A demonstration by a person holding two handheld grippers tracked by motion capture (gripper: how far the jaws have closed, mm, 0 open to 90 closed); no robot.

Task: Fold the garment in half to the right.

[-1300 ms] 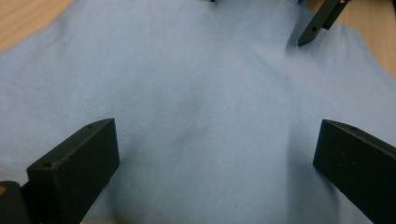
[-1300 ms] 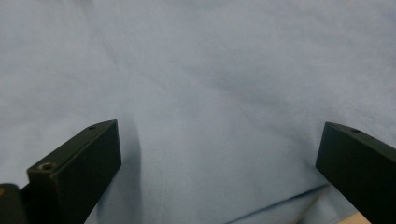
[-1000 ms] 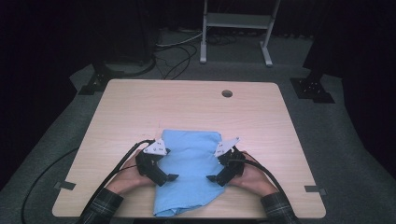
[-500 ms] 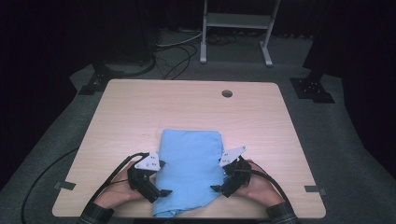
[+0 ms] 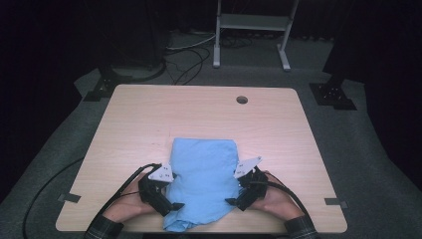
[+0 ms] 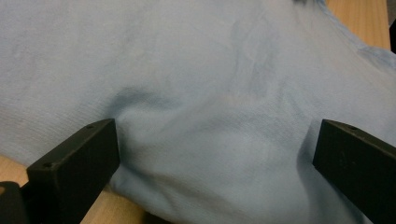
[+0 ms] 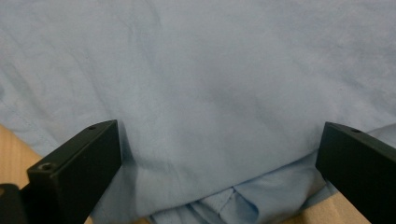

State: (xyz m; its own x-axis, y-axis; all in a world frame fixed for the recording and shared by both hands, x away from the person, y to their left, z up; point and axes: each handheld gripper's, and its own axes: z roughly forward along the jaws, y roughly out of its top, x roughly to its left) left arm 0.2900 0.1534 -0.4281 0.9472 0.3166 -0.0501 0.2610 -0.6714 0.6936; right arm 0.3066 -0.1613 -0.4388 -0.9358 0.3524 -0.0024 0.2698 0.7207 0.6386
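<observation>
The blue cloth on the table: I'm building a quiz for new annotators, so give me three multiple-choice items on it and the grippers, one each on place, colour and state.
1. Where does the cloth lie on the table?
A. at the far edge by the hole
B. at the near edge, between the two grippers
C. on the floor

2. What colour is the cloth?
A. red
B. white
C. light blue

3. How do the jaws of the left gripper and right gripper stand?
A. wide apart
B. pressed shut
C. clamped on a cup

Answers: 1 B, the high view shows it near the person's hands; 2 C, every view shows light blue fabric; 3 A, each gripper view shows cloth between spread jaws.
</observation>
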